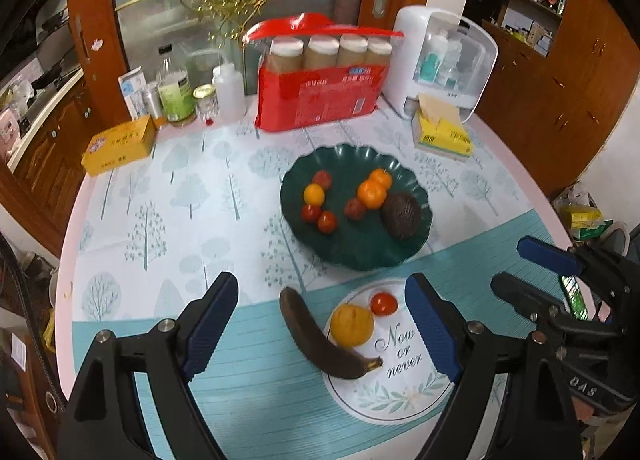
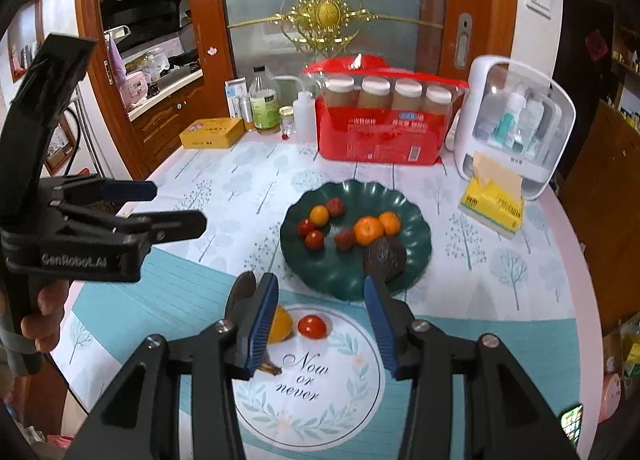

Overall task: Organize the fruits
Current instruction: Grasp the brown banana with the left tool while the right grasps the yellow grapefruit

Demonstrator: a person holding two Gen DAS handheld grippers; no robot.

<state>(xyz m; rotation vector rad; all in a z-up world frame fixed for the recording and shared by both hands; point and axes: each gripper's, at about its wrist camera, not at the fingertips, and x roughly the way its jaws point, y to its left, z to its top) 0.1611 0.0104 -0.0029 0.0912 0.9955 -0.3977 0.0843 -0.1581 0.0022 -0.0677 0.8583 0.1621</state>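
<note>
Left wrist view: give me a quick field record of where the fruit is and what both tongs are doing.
green plate: oranges, small red fruits, dark avocado
still on table: banana, yellow orange, tomato
left tongs: open, empty, straddling the banana
right tongs: open, empty

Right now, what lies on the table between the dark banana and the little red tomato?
A yellow-orange fruit sits between the banana and the tomato, touching the banana; the left wrist view shows it best.
</note>
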